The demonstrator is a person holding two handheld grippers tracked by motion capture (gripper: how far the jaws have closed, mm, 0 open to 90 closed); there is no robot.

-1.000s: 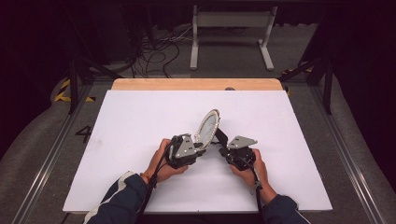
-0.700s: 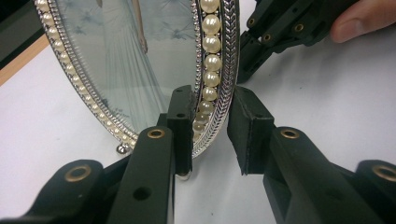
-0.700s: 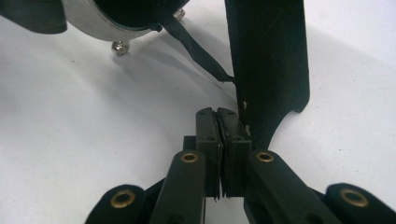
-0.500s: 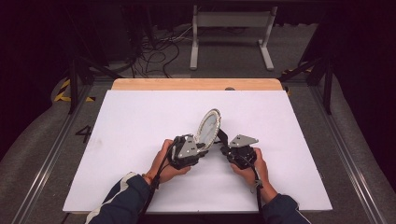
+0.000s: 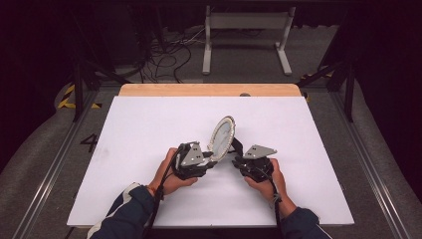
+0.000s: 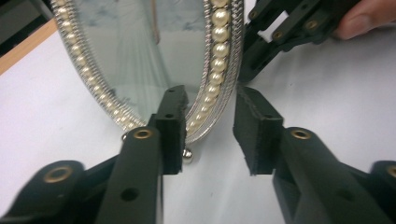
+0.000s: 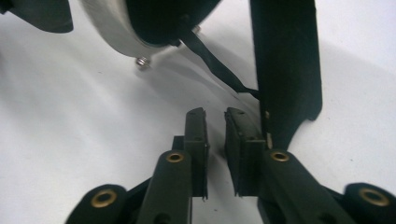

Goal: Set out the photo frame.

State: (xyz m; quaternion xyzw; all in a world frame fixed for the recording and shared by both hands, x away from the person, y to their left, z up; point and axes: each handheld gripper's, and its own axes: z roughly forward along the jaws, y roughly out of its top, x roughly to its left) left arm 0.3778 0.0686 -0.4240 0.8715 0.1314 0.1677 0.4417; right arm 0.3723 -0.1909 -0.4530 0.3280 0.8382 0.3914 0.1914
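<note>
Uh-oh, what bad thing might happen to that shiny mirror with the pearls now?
The mirror stands tilted on the white table, propped by its black back stand. The left gripper has just loosened, so the frame sits between its fingers ungripped; a nudge might tip it over. The right gripper has just opened, empty, beside the stand, and might knock it.

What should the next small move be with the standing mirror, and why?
Probably draw both tongs back. The mirror stands tilted on its black rear stand; the left tongs, just opening, straddle its pearl rim loosely, and the right tongs, also just opening, hold nothing.
</note>
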